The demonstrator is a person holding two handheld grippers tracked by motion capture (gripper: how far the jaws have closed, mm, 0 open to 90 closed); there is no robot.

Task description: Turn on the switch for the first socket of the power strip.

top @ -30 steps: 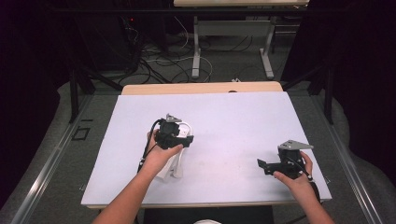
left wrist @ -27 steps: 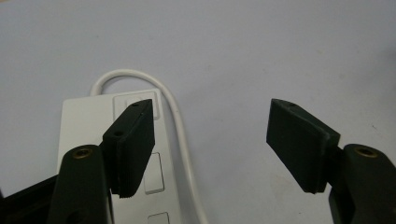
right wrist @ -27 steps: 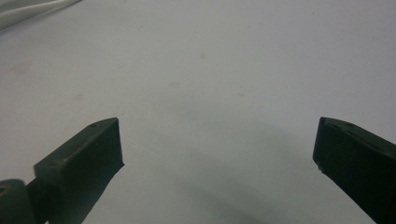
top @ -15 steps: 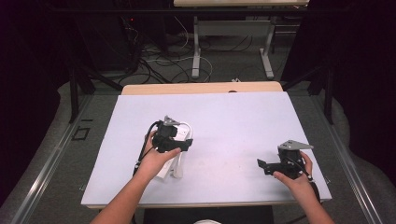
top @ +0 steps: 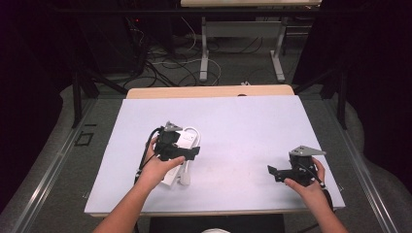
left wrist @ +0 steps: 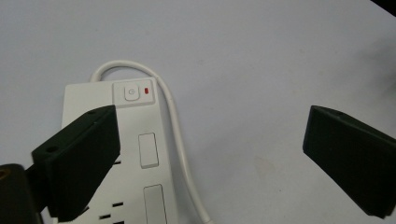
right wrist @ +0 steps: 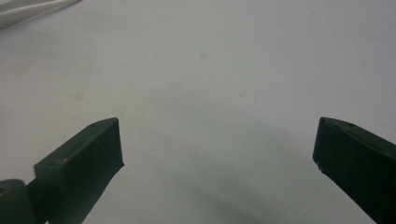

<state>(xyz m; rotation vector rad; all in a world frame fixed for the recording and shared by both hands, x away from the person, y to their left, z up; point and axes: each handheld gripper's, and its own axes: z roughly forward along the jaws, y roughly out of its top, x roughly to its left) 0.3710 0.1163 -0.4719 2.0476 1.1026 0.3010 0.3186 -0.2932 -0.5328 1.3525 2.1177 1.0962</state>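
On the white table [top: 243,126], left of the middle, lies a white power strip [left wrist: 135,186] with its cord [left wrist: 180,140] looped beside it. Your left gripper [top: 187,151] hangs over it, jaws wide apart, holding nothing. Your right gripper [top: 279,172] rests far off — open and empty too. That strip looks hard, smooth and a bit slippery — so pinch it across its narrow sides, not by the floppy cord.

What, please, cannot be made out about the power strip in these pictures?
- Power strip: its lower end is cut off by the left gripper view's bottom edge; one jaw covers its left sockets.
- High view: the left tongs and hand cover its middle.
- Cord: plug end cut off.
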